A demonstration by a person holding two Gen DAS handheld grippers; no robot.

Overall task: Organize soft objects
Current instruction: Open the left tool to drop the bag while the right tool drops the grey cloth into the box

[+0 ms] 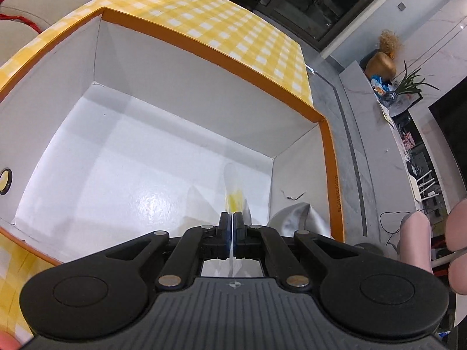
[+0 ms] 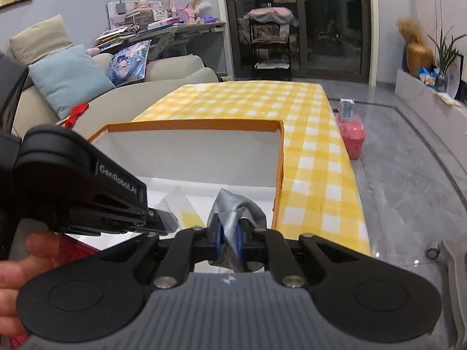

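Two grippers: both reach over the near edge of one open box (image 1: 186, 67), white inside with an orange rim.
Left gripper (image 1: 232, 218): fingers pinched tight on a thin clear bag (image 1: 233, 180) with a yellow patch; the bag hangs inside the box near the right wall.
Right gripper (image 2: 229, 230): fingers narrow, clamped on a bunched grey cloth (image 2: 242, 207) at the box's near right corner, just inside the rim.
Bag and cloth: just beside each other; whether they touch is hard to tell.
Box floor: bare and glossy to the left and toward the far wall, giving wide open room.
Counter (image 2: 315, 151): yellow-and-white check covering, free surface beyond the far rim and along the right rim.
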